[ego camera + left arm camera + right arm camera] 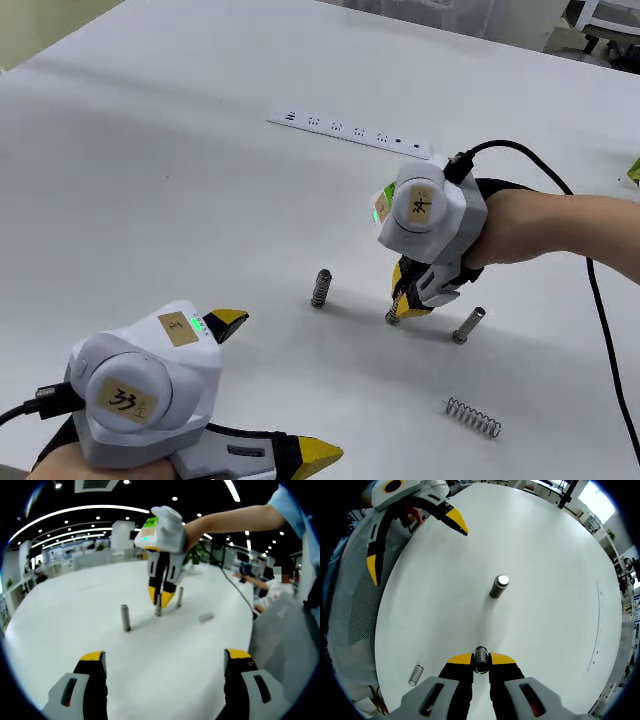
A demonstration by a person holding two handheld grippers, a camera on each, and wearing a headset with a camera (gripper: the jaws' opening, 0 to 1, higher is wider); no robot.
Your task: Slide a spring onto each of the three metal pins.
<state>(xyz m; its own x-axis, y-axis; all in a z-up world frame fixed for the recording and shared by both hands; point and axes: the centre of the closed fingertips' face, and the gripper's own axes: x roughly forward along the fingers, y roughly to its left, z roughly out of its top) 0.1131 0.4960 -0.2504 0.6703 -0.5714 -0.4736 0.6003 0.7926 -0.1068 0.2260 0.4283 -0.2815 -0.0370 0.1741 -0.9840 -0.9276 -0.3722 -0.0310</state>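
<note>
My right gripper (408, 306) points down, its yellow jaws shut on a spring (481, 659) that sits on the middle pin (158, 608). A second pin (321, 288) to its left stands upright with a spring around it, also seen from above (498, 586). On the other side stands a bare metal pin (468, 325). A loose spring (472, 417) lies flat on the table nearer me. My left gripper (275, 385) hovers low at the near left, open and holding nothing, well apart from the pins.
The white table (150, 150) spreads wide around the pins. A white power strip (350, 132) lies at the far side. The right gripper's black cable (600, 300) runs down the right of the table. People and desks show beyond the table in the left gripper view.
</note>
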